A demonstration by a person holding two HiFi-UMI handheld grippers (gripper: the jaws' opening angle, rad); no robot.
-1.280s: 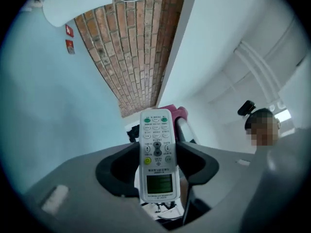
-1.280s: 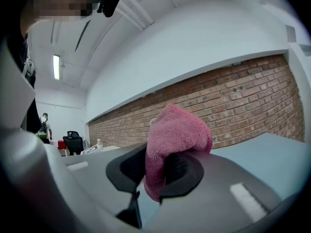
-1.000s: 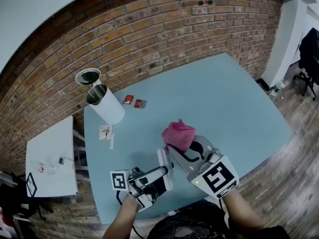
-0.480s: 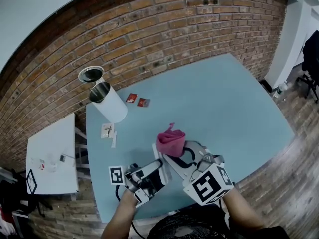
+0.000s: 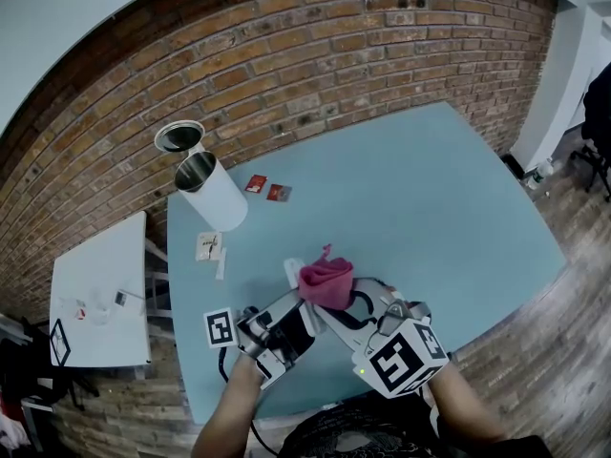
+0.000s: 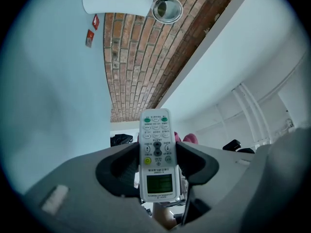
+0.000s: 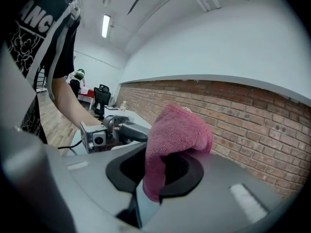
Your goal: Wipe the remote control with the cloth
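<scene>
My left gripper (image 6: pixel 156 155) is shut on the white remote control (image 6: pixel 156 152), its buttons and small screen facing the camera, tip pointing up and away. In the head view the remote (image 5: pixel 292 277) sticks out of the left gripper (image 5: pixel 304 305) above the blue table (image 5: pixel 430 198). My right gripper (image 7: pixel 160 171) is shut on the pink cloth (image 7: pixel 174 132), which bunches over its jaws. From above, the cloth (image 5: pixel 326 282) sits right against the remote's far end, with the right gripper (image 5: pixel 351 303) just behind it. The left gripper's body (image 7: pixel 104 132) shows beside the cloth in the right gripper view.
A white cylinder (image 5: pixel 212 195) lies on the table's far left near a round metal lid (image 5: pixel 179 135). Two small red packets (image 5: pixel 266 188) and a paper slip (image 5: pixel 209 247) lie nearby. A brick wall (image 5: pixel 315 55) runs behind; a white side table (image 5: pixel 100 294) stands at the left.
The cloth in my right gripper has moved left and nearer, down to the remote's tip. My left gripper has shifted slightly up and right with the remote, tilting it toward the cloth.
</scene>
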